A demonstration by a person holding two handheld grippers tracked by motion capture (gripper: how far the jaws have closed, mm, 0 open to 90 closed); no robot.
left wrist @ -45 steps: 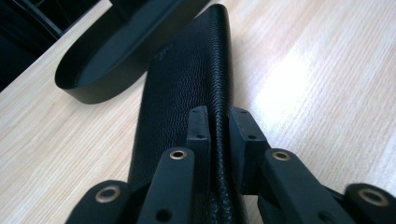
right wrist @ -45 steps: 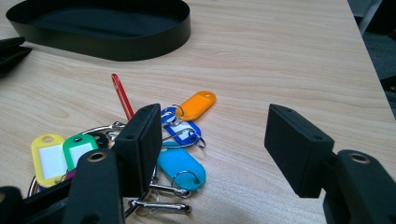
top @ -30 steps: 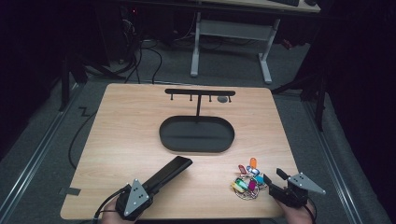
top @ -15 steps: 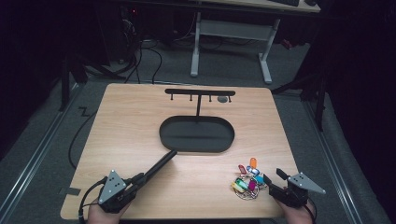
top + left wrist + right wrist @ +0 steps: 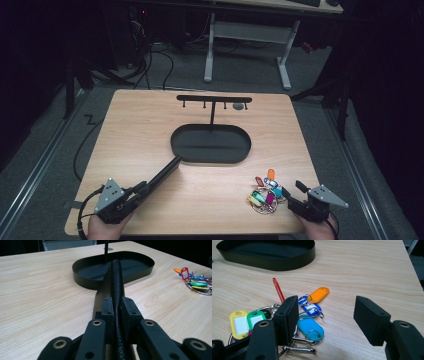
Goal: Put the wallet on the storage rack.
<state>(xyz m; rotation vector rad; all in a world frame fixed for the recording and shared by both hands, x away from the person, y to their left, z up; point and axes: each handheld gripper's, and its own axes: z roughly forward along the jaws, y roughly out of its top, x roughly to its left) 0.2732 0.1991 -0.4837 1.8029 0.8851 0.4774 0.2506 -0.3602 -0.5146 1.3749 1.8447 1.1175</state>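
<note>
Left gripper view: tongs [image 5: 116,308] clamping black strap [image 5: 117,280].

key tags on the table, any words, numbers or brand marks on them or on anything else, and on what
No readable text anywhere.
Key tags: the paper inserts in the yellow tag and the green tag look blank; the others show no writing.
Black tray, long black object in the left gripper, right gripper: no marks visible.

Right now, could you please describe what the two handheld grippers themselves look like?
Both are black. The left gripper and right gripper each carry a grey three-cornered plate on top, and a black cable loops from the left one. Up close, each jaw is a flat black arm with brass-ringed pivot holes, ending in a blocky black pad fixed with small screws. No markings or sleeves are visible.
</note>
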